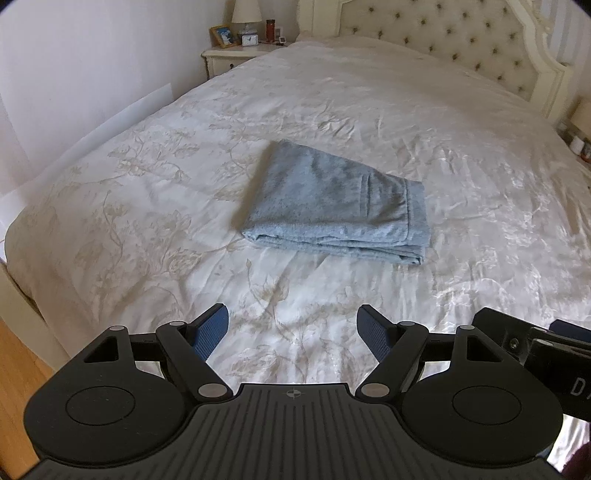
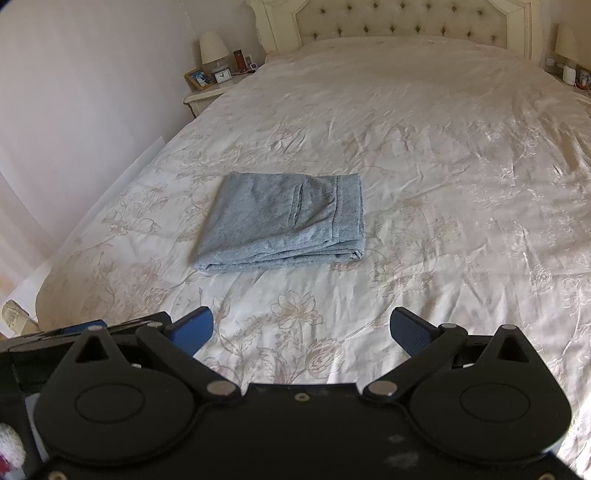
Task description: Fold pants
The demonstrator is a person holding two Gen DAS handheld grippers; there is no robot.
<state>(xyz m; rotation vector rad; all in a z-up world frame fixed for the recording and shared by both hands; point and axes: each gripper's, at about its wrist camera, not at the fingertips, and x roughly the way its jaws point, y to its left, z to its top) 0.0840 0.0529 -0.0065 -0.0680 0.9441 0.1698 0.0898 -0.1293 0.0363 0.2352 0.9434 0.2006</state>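
The light blue pants [image 1: 332, 206] lie folded into a compact rectangle in the middle of the white floral bedspread [image 1: 147, 192]. They also show in the right wrist view [image 2: 284, 221], with the waistband on the right side. My left gripper [image 1: 293, 325] is open and empty, held above the bed well short of the pants. My right gripper [image 2: 301, 328] is open and empty too, at a similar distance from them. The right gripper's body shows at the right edge of the left wrist view [image 1: 535, 347].
A tufted cream headboard [image 2: 406, 22] stands at the far end. A nightstand [image 1: 236, 55] at the far left bears a lamp, a clock and a photo frame. A wall runs along the left. Wooden floor [image 1: 22, 387] shows at lower left.
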